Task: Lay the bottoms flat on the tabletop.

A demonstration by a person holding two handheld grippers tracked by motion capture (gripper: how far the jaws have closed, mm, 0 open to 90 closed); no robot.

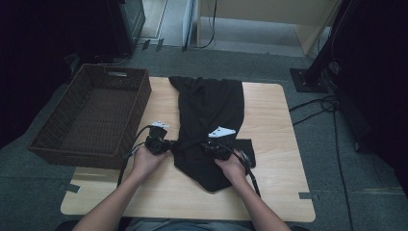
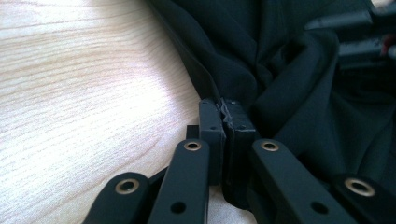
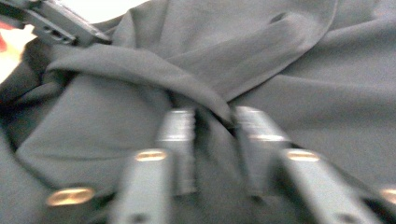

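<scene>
1. Two grippers worked one black garment (image 1: 208, 108) spread down the middle of the wooden table (image 1: 269, 183), beside an empty wicker basket (image 1: 91, 115) at its left edge, probably the cloth's destination.
2. The left gripper (image 1: 166, 143) was clamped on the garment's left hem, likely anchoring it for a fold; its jaws met on a thin edge of cloth.
3. The right gripper (image 1: 216, 146) sat on bunched fabric; its own view was blurred, jaws slightly apart around a ridge, so I couldn't tell whether it gripped.
</scene>
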